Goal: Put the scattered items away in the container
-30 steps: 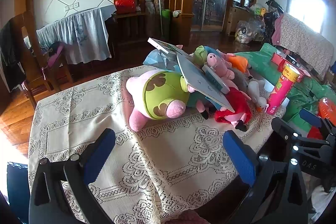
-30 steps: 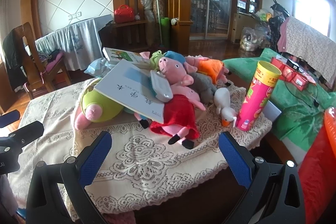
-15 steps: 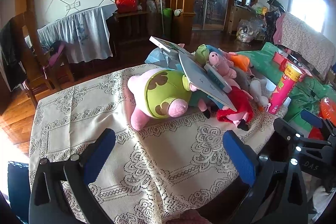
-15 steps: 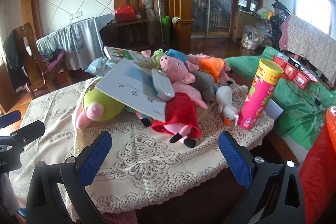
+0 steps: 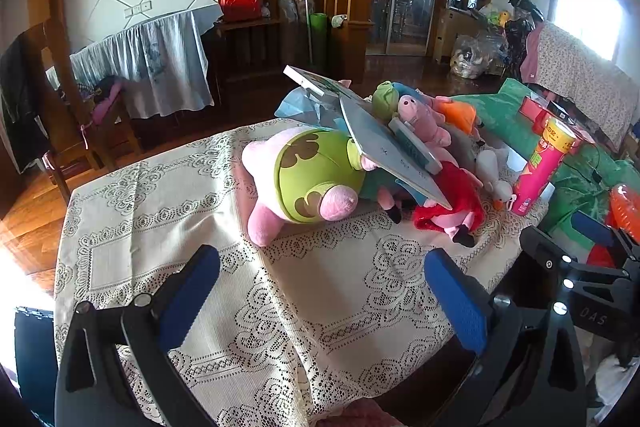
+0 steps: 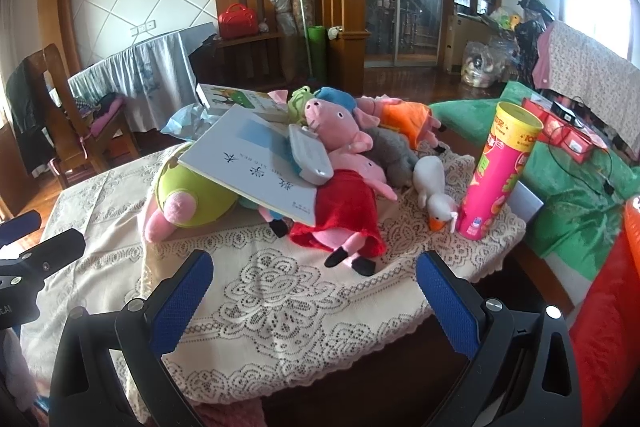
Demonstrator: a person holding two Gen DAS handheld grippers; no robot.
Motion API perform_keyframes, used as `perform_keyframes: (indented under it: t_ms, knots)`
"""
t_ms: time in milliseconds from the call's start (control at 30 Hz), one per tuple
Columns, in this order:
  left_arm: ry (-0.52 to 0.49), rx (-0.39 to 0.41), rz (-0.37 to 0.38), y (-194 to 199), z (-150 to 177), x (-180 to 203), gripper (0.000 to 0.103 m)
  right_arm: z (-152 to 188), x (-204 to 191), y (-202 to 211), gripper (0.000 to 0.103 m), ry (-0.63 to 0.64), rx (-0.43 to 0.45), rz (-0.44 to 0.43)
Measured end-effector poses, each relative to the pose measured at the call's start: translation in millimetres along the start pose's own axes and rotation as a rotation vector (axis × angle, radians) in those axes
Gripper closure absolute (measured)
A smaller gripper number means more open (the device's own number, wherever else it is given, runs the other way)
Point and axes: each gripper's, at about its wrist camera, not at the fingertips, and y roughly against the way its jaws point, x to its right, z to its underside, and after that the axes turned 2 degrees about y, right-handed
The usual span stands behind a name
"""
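Note:
A heap of toys lies on the lace-covered table (image 5: pixel 168 211): a pink and green plush pig (image 5: pixel 304 179) (image 6: pixel 192 199), a pig doll in a red dress (image 6: pixel 344 203) (image 5: pixel 452 195), a white goose toy (image 6: pixel 432 195), an orange-dressed plush (image 6: pixel 404 115) and a white book (image 6: pixel 256 163) (image 5: pixel 384 151) leaning across them. A pink snack tube (image 6: pixel 500 171) (image 5: pixel 544 163) stands upright at the right. My left gripper (image 5: pixel 320 287) hovers open in front of the green pig. My right gripper (image 6: pixel 314 291) is open in front of the red-dress doll. No container is clearly in view.
A second book (image 6: pixel 236 97) tops the heap at the back. A green cloth (image 6: pixel 576 195) with red boxes (image 6: pixel 568 139) lies right of the table. A wooden chair (image 5: pixel 68 115) stands at the far left. An orange-red object (image 6: pixel 612 307) fills the right edge.
Both views have shifted slightly, so the heap sits a little further right in each frame. Both grippers stay open and nothing on the table has moved.

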Motion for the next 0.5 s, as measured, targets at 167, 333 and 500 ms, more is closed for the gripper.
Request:
perform_keyframes:
  t_ms: [167,333,500]
  knots:
    - [-0.001,-0.002,0.001,-2.9,0.5,-0.3,0.0,2.1,2.7,-3.9,0.0,-0.003,-0.004,-0.004]
    - [-0.005,-0.017,0.009,-15.5,-2.2,0.3,0.0,5.2,8.5,-15.1,0.0,-0.013,-0.009,-0.01]
    - [-0.002,-0.014,0.024,-37.8,-21.8,3.3,0.0,2.9,11.2,-40.6,0.0,-0.003,-0.013,-0.071]
